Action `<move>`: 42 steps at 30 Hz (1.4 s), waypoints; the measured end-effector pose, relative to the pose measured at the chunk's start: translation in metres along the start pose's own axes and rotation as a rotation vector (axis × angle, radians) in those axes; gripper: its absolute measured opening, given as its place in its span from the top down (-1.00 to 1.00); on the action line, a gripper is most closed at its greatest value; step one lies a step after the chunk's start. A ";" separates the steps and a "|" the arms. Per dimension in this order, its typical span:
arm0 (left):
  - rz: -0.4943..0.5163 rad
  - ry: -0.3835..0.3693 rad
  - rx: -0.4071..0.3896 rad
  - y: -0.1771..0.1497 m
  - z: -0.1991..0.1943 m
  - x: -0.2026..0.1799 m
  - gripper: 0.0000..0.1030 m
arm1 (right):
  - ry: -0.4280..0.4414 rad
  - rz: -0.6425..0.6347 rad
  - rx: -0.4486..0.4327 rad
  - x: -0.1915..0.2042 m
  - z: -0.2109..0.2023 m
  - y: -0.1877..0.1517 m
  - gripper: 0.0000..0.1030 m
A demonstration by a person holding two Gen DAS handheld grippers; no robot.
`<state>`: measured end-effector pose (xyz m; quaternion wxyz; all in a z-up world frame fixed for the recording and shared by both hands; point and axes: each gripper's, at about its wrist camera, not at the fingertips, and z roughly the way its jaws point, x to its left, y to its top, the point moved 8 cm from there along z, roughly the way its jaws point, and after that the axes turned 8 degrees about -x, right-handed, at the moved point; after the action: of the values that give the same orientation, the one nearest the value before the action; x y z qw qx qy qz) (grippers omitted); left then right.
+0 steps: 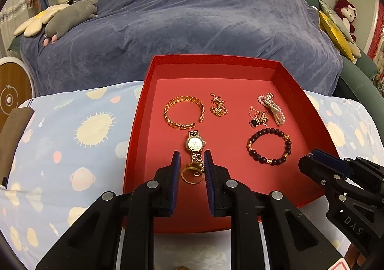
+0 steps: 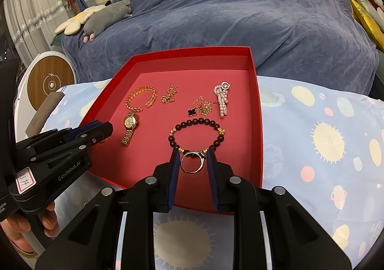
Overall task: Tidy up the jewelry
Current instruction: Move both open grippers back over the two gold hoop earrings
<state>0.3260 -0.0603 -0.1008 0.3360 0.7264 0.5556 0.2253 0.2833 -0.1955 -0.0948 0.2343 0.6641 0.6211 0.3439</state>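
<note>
jewelry tray point(image 1: 283, 75) under both down-tilted grippers, left gripper point(image 1: 191, 158) on gold ring point(image 1: 190, 175)

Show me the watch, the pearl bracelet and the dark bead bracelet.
Watch point(image 1: 195, 144), left wrist view, on its dial.
Pearl bracelet point(image 2: 223, 101), right wrist view, on its pearl strands.
Dark bead bracelet point(image 1: 273, 129), left wrist view, on its top beads.
</note>
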 end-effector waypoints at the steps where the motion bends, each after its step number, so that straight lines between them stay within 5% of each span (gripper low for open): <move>1: 0.002 0.004 0.000 0.000 0.000 0.000 0.54 | -0.001 0.001 -0.004 0.000 -0.001 0.001 0.55; 4: -0.013 0.009 -0.017 0.004 -0.006 0.004 0.27 | -0.006 0.011 -0.025 -0.003 -0.009 0.007 0.55; 14: -0.036 0.008 -0.029 0.004 -0.051 0.013 0.18 | -0.031 0.128 -0.092 -0.032 -0.068 0.015 0.34; 21: -0.081 0.021 -0.015 -0.031 -0.088 0.021 0.17 | -0.008 0.271 -0.070 -0.044 -0.099 -0.024 0.33; 28: -0.086 0.036 -0.009 -0.057 -0.109 0.028 0.16 | -0.001 0.210 -0.032 -0.026 -0.104 -0.046 0.33; 35: -0.024 0.047 -0.009 -0.065 -0.109 0.035 -0.06 | -0.027 0.058 0.007 -0.007 -0.095 -0.068 0.33; 42: -0.025 0.027 0.042 -0.080 -0.099 0.033 -0.23 | -0.023 0.055 0.066 -0.006 -0.082 -0.086 0.33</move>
<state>0.2132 0.0071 -0.0943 0.3159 0.7232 0.5737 0.2192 0.1643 -0.2006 -0.1056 0.2100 0.6924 0.6107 0.3219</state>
